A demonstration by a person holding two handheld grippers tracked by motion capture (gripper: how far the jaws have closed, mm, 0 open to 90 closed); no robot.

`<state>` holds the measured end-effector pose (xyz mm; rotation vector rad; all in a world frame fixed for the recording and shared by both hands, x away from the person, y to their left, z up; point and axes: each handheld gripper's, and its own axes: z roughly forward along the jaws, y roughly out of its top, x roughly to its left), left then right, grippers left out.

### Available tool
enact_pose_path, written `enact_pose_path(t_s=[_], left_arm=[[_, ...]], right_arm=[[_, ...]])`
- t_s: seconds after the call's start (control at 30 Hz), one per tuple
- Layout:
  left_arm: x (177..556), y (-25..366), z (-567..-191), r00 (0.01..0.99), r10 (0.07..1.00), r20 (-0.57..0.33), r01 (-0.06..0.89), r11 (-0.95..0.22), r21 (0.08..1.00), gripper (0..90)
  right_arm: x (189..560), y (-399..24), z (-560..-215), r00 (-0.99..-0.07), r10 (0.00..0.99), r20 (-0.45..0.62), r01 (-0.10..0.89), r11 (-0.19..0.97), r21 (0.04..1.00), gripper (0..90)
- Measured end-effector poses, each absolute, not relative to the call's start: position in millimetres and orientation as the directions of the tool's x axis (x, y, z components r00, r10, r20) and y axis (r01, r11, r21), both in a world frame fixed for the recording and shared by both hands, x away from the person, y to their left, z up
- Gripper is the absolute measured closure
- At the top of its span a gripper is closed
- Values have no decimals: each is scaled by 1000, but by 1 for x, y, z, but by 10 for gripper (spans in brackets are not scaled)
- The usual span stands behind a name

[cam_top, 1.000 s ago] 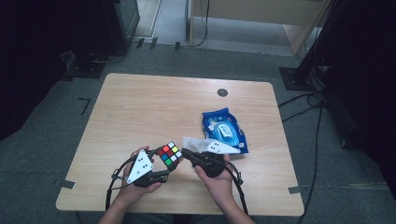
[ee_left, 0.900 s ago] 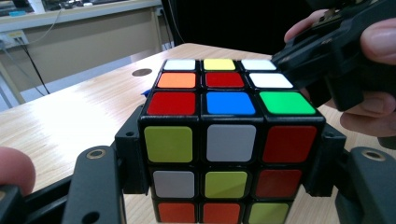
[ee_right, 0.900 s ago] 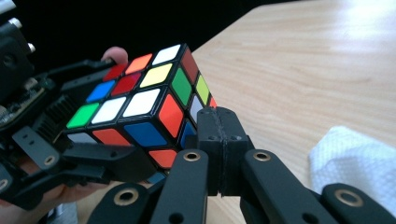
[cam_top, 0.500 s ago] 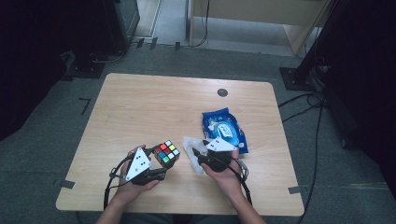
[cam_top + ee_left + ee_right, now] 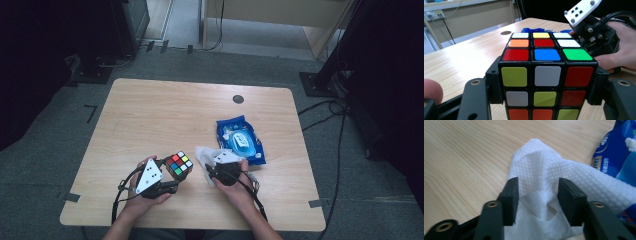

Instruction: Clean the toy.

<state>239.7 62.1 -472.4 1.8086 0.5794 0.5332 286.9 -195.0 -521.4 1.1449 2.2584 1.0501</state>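
Since a second ago the right gripper (image 5: pixel 214 171) has drawn away from the multicoloured plastic puzzle cube (image 5: pixel 179 165); its jaws have just been closing, straddling the white textured wet wipe (image 5: pixel 544 182) without visibly pinching it. That wipe lies beside the blue wipes packet (image 5: pixel 240 140). Left gripper (image 5: pixel 546 95) clamps the cube above the wooden table (image 5: pixel 165 115).

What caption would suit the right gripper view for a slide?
Right gripper, jaws just closing, straddles a bunched white wipe on the wooden table, blue wipe pack alongside.
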Motion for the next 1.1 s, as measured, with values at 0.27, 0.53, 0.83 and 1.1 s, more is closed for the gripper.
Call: enact_pose_path(t_s=[0.27, 0.53, 0.83, 1.1], left_arm=[[240, 60, -475, 780, 620, 78, 131, -284, 950, 341], [242, 53, -480, 759, 642, 111, 150, -338, 929, 341], [234, 38, -480, 764, 625, 159, 124, -385, 915, 341], [232, 38, -476, 774, 614, 154, 110, -369, 923, 341]], right_arm=[[285, -204, -516, -588, 809, 16, 511, 356, 782, 880], [249, -192, -446, -668, 743, 42, 306, 222, 926, 882], [220, -150, -433, -778, 628, 8, 240, 287, 927, 880], [230, -160, -437, -734, 679, 5, 238, 250, 938, 879]])
